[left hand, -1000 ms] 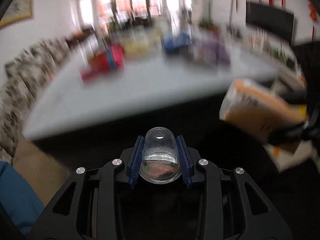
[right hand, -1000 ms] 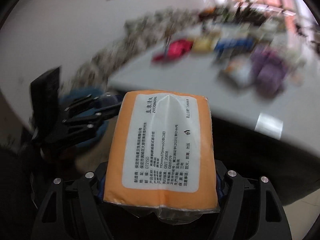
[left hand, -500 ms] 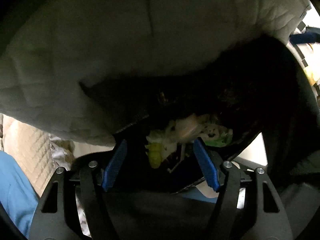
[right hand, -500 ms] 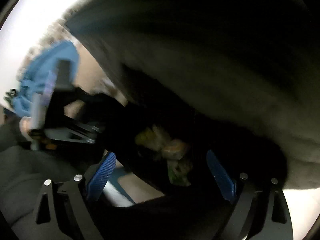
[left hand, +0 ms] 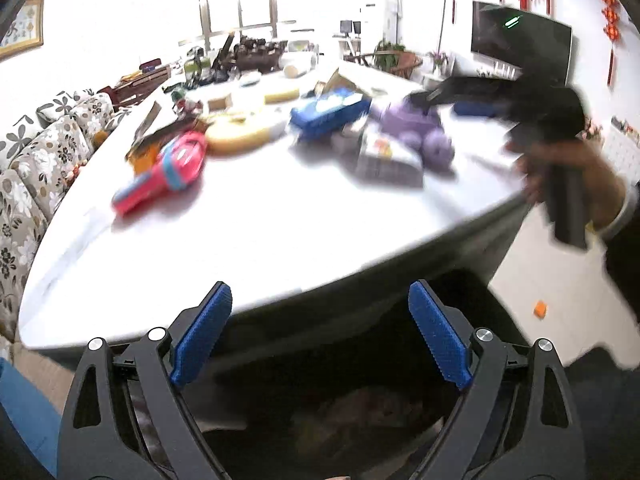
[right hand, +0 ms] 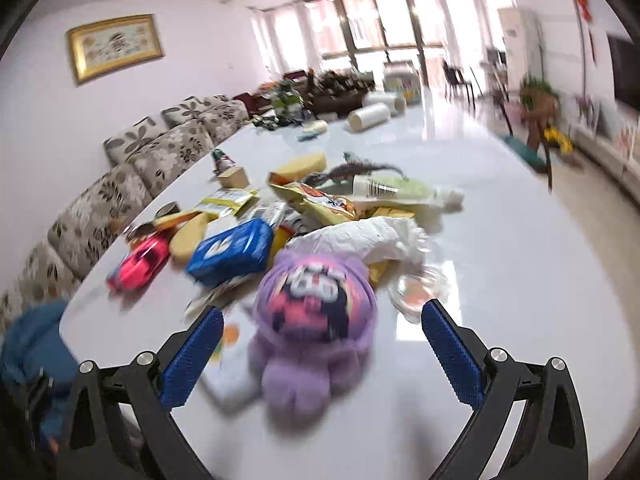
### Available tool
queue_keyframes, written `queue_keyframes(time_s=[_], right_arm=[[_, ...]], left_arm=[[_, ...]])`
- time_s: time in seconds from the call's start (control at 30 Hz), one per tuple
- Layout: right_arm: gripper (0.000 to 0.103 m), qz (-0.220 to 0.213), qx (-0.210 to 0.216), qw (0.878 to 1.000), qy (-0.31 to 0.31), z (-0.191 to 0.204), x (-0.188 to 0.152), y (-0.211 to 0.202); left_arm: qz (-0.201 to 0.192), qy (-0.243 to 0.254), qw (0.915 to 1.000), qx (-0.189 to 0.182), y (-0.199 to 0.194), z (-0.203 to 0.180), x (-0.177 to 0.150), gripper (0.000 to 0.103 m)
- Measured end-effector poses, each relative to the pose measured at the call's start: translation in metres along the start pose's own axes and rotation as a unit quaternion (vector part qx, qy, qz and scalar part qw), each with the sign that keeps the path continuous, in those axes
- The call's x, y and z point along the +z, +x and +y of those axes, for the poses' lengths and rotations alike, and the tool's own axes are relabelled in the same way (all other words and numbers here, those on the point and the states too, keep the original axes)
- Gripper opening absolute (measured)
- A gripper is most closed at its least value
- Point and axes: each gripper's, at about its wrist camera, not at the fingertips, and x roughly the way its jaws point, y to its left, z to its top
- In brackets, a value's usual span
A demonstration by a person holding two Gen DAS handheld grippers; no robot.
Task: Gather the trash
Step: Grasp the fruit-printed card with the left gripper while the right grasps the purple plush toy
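My left gripper (left hand: 320, 334) hangs over a dark trash bin (left hand: 472, 300) at the table's near edge. Its jaws are opening and nothing is between them. Crumpled trash (left hand: 360, 412) lies dimly in the bin. My right gripper (right hand: 322, 356) is over the white table (right hand: 520, 280), jaws opening, gripping nothing. A purple plush toy (right hand: 316, 312) lies on the table just ahead of it. Around the toy lie a blue pack (right hand: 232, 252), a clear plastic cup (right hand: 420, 292), a white crumpled bag (right hand: 372, 236) and snack wrappers (right hand: 320, 200). In the left wrist view the right gripper (left hand: 432, 96) is a dark blur.
A pink item (left hand: 160, 176) and yellow packs (left hand: 240, 136) lie further left on the table (left hand: 260, 240). A floral sofa (right hand: 120, 196) runs along the left side. A hand (left hand: 568, 168) holds the right gripper. An orange scrap (left hand: 540, 309) lies on the floor.
A second ago the left gripper held a clear dome cup and the right an orange tissue pack. Both then opened over the bin. Both have come up empty and face the table.
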Motion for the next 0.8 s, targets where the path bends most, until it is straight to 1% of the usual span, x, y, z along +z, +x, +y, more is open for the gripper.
queue_keyframes(time_s=[0.03, 0.07, 0.13, 0.17, 0.23, 0.27, 0.33, 0.4, 0.47, 0.53, 0.6, 0.63, 0.67, 0.7, 0.73, 0.77, 0.8], right_arm=[[0.072, 0.021, 0.005, 1.000, 0.005, -0.001, 0.001, 0.014], [0.068, 0.035, 0.018, 0.999, 0.011, -0.002, -0.006, 0.025], [0.064, 0.028, 0.021, 0.999, 0.001, 0.005, -0.016, 0.024], [0.063, 0.028, 0.027, 0.999, 0.000, 0.007, -0.019, 0.018], [0.063, 0.015, 0.060, 0.998, 0.025, 0.002, -0.025, -0.004], [0.063, 0.004, 0.068, 0.997, 0.033, -0.002, -0.025, -0.017], [0.064, -0.023, 0.072, 0.997, 0.030, -0.006, -0.025, -0.044], [0.064, -0.048, 0.065, 0.997, 0.019, -0.013, -0.025, -0.072], [0.064, -0.070, 0.056, 0.996, 0.005, -0.019, -0.025, -0.096], [0.065, -0.080, 0.039, 0.996, -0.005, -0.025, -0.028, -0.109], [0.065, -0.084, 0.030, 0.996, -0.009, -0.031, -0.033, -0.116], [0.065, -0.085, 0.030, 0.996, -0.007, -0.034, -0.036, -0.116], [0.065, -0.085, 0.031, 0.996, -0.004, -0.036, -0.038, -0.116], [0.066, -0.084, 0.033, 0.996, -0.002, -0.037, -0.040, -0.116], [0.066, -0.082, 0.034, 0.996, -0.001, -0.038, -0.043, -0.115], [0.066, -0.080, 0.035, 0.996, 0.000, -0.038, -0.046, -0.114], [0.066, -0.077, 0.037, 0.996, 0.000, -0.037, -0.048, -0.113]], left_arm=[[-0.001, -0.002, 1.0000, 0.003, 0.001, 0.001, 0.006, 0.088], [-0.003, -0.006, 0.9999, 0.011, 0.008, -0.002, 0.013, 0.088], [-0.005, -0.015, 0.9995, 0.026, 0.018, -0.010, 0.023, 0.088], [-0.005, -0.026, 0.9991, 0.032, 0.024, -0.011, 0.027, 0.088], [0.000, -0.050, 0.9982, 0.034, 0.036, -0.013, 0.036, 0.088], [0.003, -0.066, 0.9974, 0.030, 0.044, -0.015, 0.042, 0.088], [0.006, -0.086, 0.9960, 0.023, 0.059, -0.019, 0.053, 0.088], [0.004, -0.095, 0.9953, 0.019, 0.070, -0.029, 0.061, 0.088], [-0.002, -0.089, 0.9959, 0.016, 0.074, -0.043, 0.067, 0.088], [-0.001, -0.086, 0.9959, 0.027, 0.082, -0.052, 0.072, 0.088], [0.015, -0.104, 0.9939, 0.031, 0.098, -0.055, 0.077, 0.088], [0.017, -0.110, 0.9931, 0.039, 0.101, -0.056, 0.077, 0.088], [0.011, -0.103, 0.9926, 0.064, 0.105, -0.060, 0.079, 0.087], [0.007, -0.095, 0.9925, 0.077, 0.109, -0.062, 0.080, 0.077], [-0.004, -0.087, 0.9931, 0.079, 0.108, -0.064, 0.079, 0.054], [-0.007, -0.084, 0.9938, 0.072, 0.106, -0.063, 0.079, 0.040], [-0.005, -0.080, 0.9944, 0.069, 0.105, -0.061, 0.079, 0.014]])
